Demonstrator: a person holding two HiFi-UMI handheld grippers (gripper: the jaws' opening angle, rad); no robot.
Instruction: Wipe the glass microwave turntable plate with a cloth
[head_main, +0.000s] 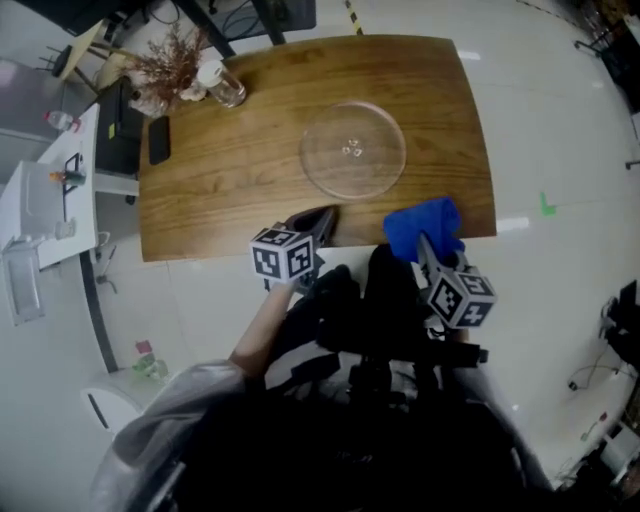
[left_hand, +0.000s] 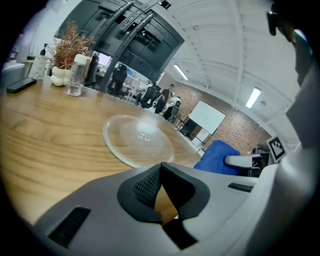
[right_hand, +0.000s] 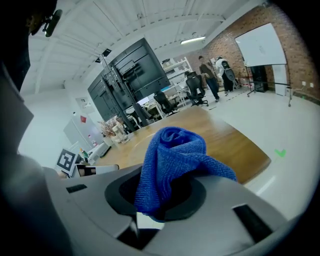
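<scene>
I'm clamping the cloth in the right gripper by the table's near edge, with the left gripper closed and empty. I'm planning light, flat strokes over the plate.

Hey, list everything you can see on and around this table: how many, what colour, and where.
Table: one, brown wood, middle of the head view.
Glass turntable plate: one, clear, on the table's right half.
Cloth: one, blue, at the table's near edge, in the right gripper.
Bottle: one, clear with a white cap, far left corner.
Dried plant: one, brown, beside the bottle.
Phone: one, black, table's left edge.
Floor mark: one, green, right of the table.
Left gripper: grey, fingers together, empty, over the near edge.
Right gripper: grey, fingers shut on the cloth.
</scene>
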